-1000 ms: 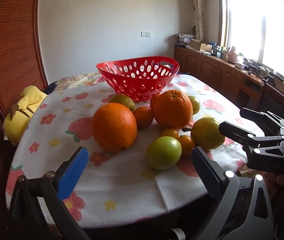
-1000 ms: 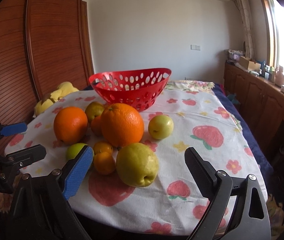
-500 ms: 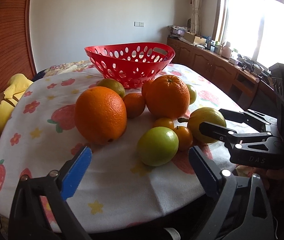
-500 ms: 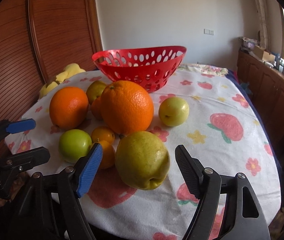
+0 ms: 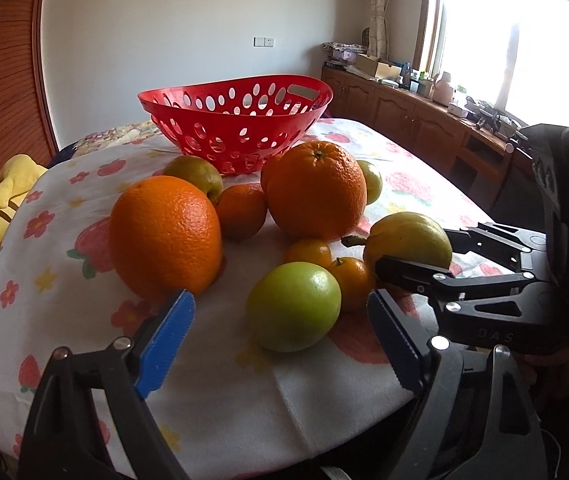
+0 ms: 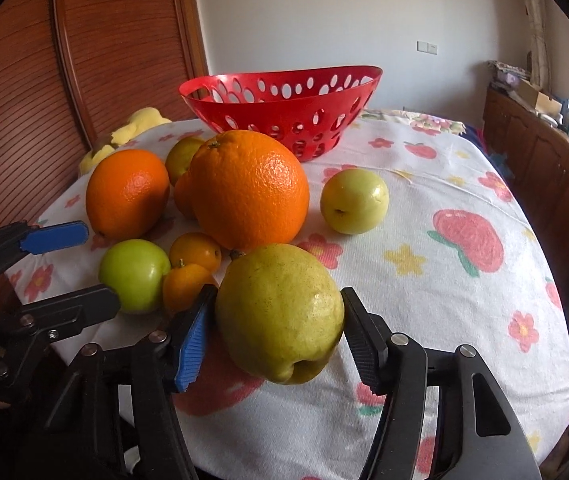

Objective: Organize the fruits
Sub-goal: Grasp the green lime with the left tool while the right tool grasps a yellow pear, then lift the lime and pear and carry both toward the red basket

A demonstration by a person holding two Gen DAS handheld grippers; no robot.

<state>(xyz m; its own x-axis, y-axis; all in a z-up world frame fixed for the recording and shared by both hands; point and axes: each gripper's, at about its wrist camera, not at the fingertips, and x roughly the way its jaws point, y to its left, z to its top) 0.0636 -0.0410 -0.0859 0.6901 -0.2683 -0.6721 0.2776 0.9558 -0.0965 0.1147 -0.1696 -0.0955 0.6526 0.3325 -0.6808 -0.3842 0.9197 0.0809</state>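
Cloth-covered table (image 6: 424, 184): white cloth printed with strawberries and flowers; every item below is located relative to the red basket.
Red basket (image 6: 284, 104): perforated plastic, seen at the far middle of the table; nothing is seen above its rim.
Large orange (image 6: 246, 190): set just in front of the basket, stem uppermost.
Second orange (image 6: 126, 192): placed front-left of the basket, near the large orange but apart from it.
Yellow pear (image 6: 280, 312): found well in front of the basket, near the table's front edge, resting on the cloth.
Right gripper (image 6: 274, 334): jaws have just been closing; the yellow pear is flanked, the blue pad touching or nearly touching its left side, the black pad at its right side; firm pressing cannot be confirmed.
Left gripper (image 5: 280, 330): jaws spread and just been narrowing; the green apple lies between and beyond the tips, untouched.
Green apple (image 5: 294, 306): located front-left of the basket, beside the two small tangerines.
Pale yellow apple (image 6: 354, 200): set in front of the basket, right of the large orange, apart from it.
Yellow-green fruit (image 5: 194, 174): tucked close to the basket's left front, behind the second orange.
Mid-sized orange fruit (image 5: 240, 210): wedged between the two oranges.
Small tangerines (image 6: 194, 252): two, touching each other, in front of the large orange.
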